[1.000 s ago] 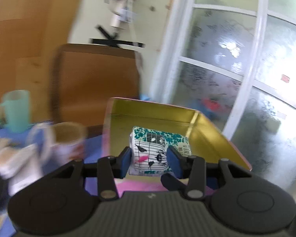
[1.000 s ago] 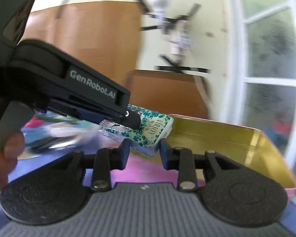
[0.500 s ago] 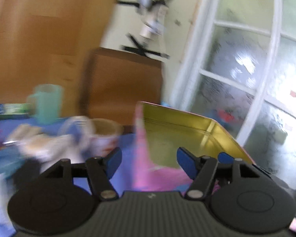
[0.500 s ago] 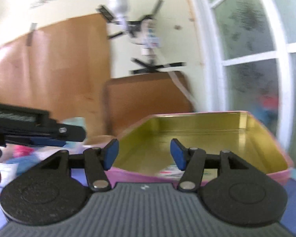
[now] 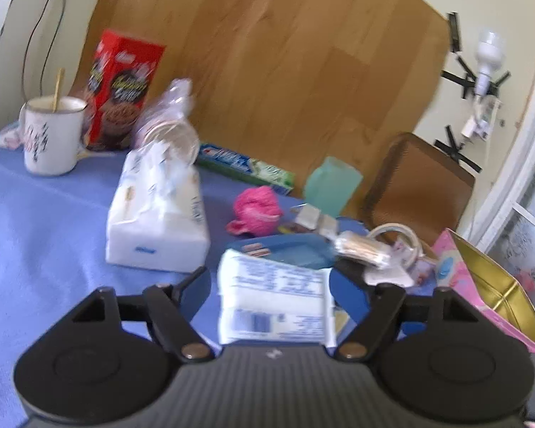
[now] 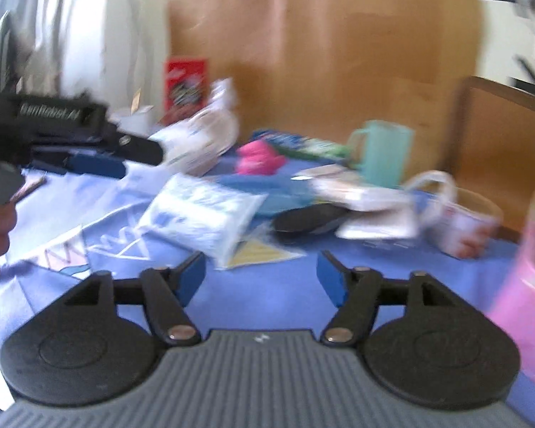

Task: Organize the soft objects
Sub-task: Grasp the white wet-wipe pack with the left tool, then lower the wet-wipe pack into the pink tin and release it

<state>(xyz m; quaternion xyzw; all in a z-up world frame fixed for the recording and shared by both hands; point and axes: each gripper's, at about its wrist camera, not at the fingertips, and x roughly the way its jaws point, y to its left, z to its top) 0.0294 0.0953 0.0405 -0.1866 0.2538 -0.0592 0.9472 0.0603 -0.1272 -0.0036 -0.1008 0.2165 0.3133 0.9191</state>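
Observation:
My left gripper (image 5: pixel 273 290) hovers low over the blue tablecloth, its jaws opening. A white and blue tissue packet (image 5: pixel 274 299) lies between the blue pads (image 5: pixel 196 287), which do not press on it. From the right wrist, that packet (image 6: pixel 203 217) lies flat below the left gripper (image 6: pixel 139 158), held by a hand at the left edge. My right gripper (image 6: pixel 262 276) is also opening, with only cloth between its fingers. A big white tissue pack (image 5: pixel 157 221) and a pink fluffy ball (image 5: pixel 256 210) lie further back. The pink tin with a gold inside (image 5: pixel 488 285) stands at the right.
On the table stand a white mug (image 5: pixel 50 135), a red biscuit box (image 5: pixel 121 89), a clear plastic bag (image 5: pixel 167 121), a toothpaste box (image 5: pixel 242 166), a teal cup (image 5: pixel 333 185) and a tape roll (image 5: pixel 396 239). A wooden chair back (image 5: pixel 421 185) stands behind the table.
The left gripper let go of the patterned packet over the tin. Both grippers opened and swung left, from the tin to the cluttered table.

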